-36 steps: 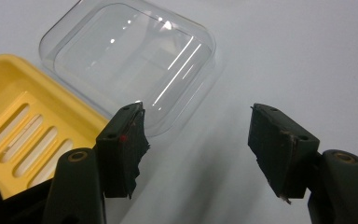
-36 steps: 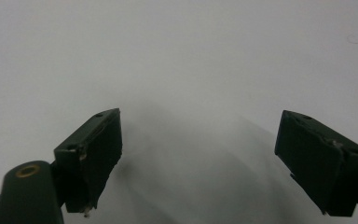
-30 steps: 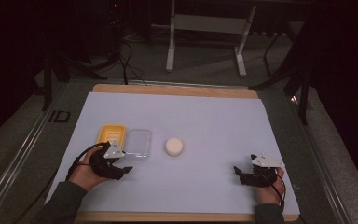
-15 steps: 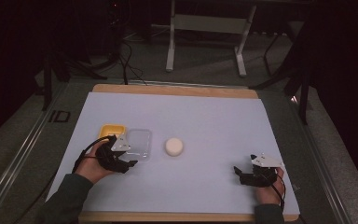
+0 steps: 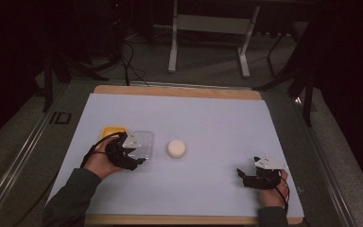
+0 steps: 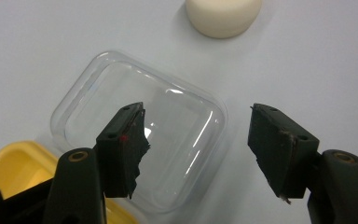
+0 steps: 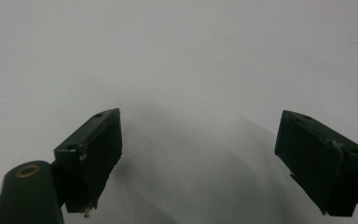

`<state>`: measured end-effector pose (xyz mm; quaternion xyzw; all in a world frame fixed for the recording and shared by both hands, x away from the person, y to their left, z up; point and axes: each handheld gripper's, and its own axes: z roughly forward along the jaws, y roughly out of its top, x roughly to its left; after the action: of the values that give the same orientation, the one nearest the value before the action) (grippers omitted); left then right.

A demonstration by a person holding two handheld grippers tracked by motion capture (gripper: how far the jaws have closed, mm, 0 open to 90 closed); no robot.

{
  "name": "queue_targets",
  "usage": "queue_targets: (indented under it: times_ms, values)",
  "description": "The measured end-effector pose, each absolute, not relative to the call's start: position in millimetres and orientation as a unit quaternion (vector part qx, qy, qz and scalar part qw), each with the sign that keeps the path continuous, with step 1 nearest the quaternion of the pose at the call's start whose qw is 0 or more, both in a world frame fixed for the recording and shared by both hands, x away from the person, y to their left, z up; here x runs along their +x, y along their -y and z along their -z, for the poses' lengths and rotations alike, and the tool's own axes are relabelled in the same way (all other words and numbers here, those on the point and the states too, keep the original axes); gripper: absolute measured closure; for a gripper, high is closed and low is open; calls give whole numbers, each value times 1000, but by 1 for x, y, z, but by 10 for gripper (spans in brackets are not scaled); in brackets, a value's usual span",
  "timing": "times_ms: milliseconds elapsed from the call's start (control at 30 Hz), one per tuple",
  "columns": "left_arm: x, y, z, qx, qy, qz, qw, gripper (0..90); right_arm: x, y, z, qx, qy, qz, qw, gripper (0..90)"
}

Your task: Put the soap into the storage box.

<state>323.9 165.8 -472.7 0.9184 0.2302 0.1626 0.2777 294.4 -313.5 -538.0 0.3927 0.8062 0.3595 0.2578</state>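
A clear plastic lid (image 6: 168, 154) lies on the white mat beside a yellow tray (image 6: 9, 170) that touches its left side. A white round puck (image 6: 223, 16) sits apart, farther on. My left gripper (image 6: 198, 116) hovers open above the lid's right edge, one jaw over the lid and the other past its rim. In the high view the left gripper (image 5: 138, 158) sits at the lid (image 5: 144, 139), with the yellow tray (image 5: 111, 131) to its left and the puck (image 5: 176, 148) to its right. My right gripper (image 7: 200, 121) is open over bare mat, at the front right (image 5: 242, 176).
The white mat (image 5: 208, 118) covers a wooden-edged table (image 5: 179, 91). Beyond the table stand a metal frame (image 5: 208, 28) and cables on a dark floor. Free mat lies between the puck and the right gripper.
My left hand and gripper have moved right, from beside the yellow tray to over the clear lid. The right gripper has stayed put.
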Motion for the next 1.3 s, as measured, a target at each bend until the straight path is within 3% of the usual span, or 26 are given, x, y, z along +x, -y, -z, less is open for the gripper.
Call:
queue_targets:
  times_ms: [1300]
  values:
    - [352, -143, 472, 933, -214, -143, 252, 362, 295, 313, 538, 391, -808, -359, 257, 147]
